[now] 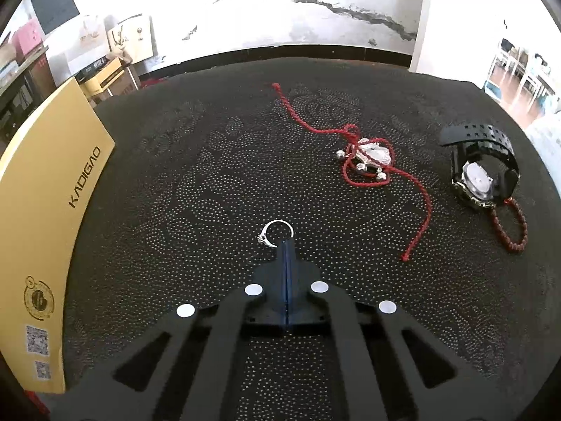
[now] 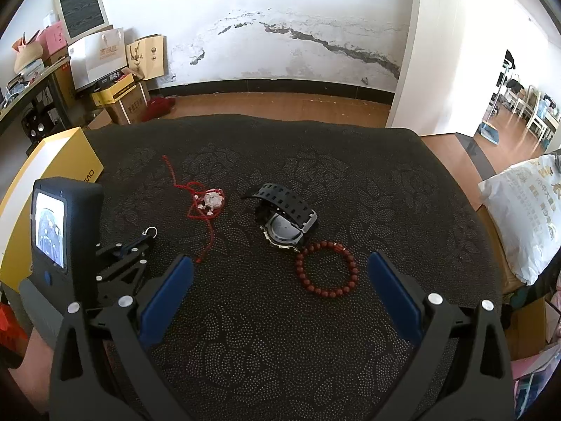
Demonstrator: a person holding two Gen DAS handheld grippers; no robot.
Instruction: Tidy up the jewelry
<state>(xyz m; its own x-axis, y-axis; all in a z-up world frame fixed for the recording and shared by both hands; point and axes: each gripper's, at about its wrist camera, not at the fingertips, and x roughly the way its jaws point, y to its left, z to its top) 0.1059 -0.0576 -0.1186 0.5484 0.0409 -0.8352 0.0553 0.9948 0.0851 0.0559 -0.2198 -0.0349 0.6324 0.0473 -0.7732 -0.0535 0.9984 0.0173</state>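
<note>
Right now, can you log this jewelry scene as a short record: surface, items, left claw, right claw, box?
surface: dark dotted cloth
items: ring, red cord charm, watch, red bead bracelet
left claw: shut, tips pinching the ring's band
right claw: open, holding nothing, bracelet lying between and ahead of its tips
box: yellow box at the cloth's left edge, closed

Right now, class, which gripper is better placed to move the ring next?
Left. The left gripper is shut on the ring; the right gripper hangs open near the bead bracelet.
</note>
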